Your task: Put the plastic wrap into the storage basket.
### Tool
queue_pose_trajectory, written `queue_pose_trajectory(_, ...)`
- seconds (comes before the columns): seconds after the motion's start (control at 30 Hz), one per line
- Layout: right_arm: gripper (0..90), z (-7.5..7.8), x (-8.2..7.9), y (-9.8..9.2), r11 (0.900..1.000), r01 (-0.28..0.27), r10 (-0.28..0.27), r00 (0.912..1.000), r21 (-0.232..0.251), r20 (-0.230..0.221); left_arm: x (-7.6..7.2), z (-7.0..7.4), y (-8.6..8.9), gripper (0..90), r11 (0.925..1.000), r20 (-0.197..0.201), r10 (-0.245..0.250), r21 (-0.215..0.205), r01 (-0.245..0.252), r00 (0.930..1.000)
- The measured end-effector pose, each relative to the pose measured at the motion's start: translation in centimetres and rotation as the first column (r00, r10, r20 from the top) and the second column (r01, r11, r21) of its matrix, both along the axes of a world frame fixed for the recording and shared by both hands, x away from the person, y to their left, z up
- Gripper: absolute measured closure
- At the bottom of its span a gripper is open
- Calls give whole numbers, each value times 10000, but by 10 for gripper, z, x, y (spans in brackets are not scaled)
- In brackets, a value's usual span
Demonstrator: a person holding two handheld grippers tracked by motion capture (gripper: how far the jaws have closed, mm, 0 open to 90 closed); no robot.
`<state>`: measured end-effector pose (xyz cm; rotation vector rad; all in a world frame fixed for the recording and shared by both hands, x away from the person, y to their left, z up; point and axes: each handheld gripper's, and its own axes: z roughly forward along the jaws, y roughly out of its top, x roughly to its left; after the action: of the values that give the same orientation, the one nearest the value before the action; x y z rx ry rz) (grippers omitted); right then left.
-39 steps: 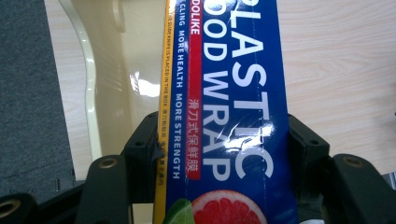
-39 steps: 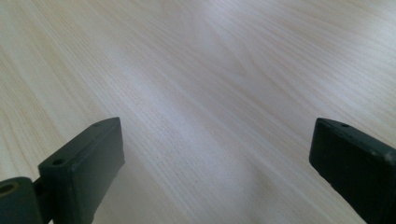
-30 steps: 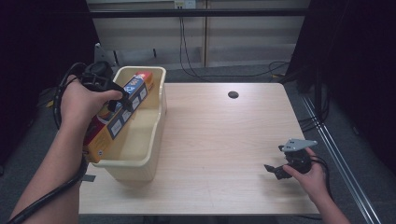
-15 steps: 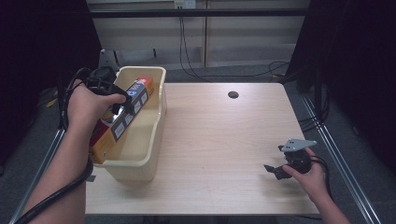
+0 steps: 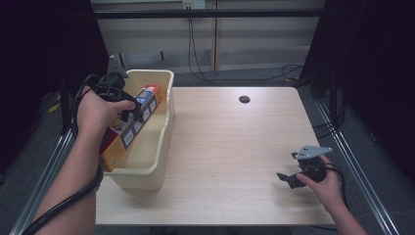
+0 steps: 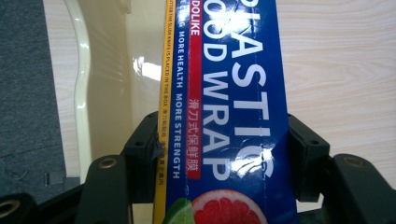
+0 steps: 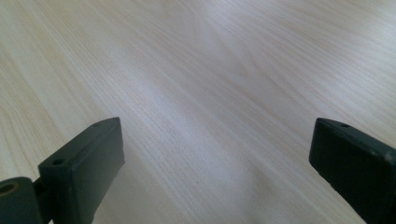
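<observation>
A long blue and yellow plastic wrap box (image 5: 131,128) lies slanted inside the pale yellow bin (image 5: 164,131) at the table's left side. My left gripper (image 5: 131,113) is shut on the box near its middle; in the left gripper view both jaws press the sides of the plastic wrap box (image 6: 229,112). My right gripper (image 5: 289,177) rests low over the table near the front right, held by a hand. In the right gripper view its jaws stand wide apart over bare wood, and the right gripper (image 7: 217,163) holds nothing.
The light wooden table (image 5: 230,147) has a dark round hole (image 5: 244,99) near its far edge. Cables (image 5: 195,44) hang behind the table. Metal rails (image 5: 352,161) run along both sides. The bin stands at the table's left edge.
My left gripper has slid the box leftward and lower into the bin, and the hand has drawn back with it. The right gripper has stayed still.
</observation>
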<state>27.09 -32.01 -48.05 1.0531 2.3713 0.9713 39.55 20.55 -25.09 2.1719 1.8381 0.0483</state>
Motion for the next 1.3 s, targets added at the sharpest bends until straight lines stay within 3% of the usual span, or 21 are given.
queue_pose_trajectory(0.43,31,0,0,0,10000,-13,13,10000,-17,36,3,-10,-4,406,10000,-183,65,1,-65,9998)
queue_pose_trajectory(0.67,32,0,0,0,10000,-89,89,10000,-12,-7,5,-15,-4,405,9999,-97,156,-4,-156,9998)
queue_pose_trajectory(1.3,31,0,0,0,10000,-84,84,10000,-17,-9,8,-29,-7,405,9998,-453,223,-4,-223,9987)
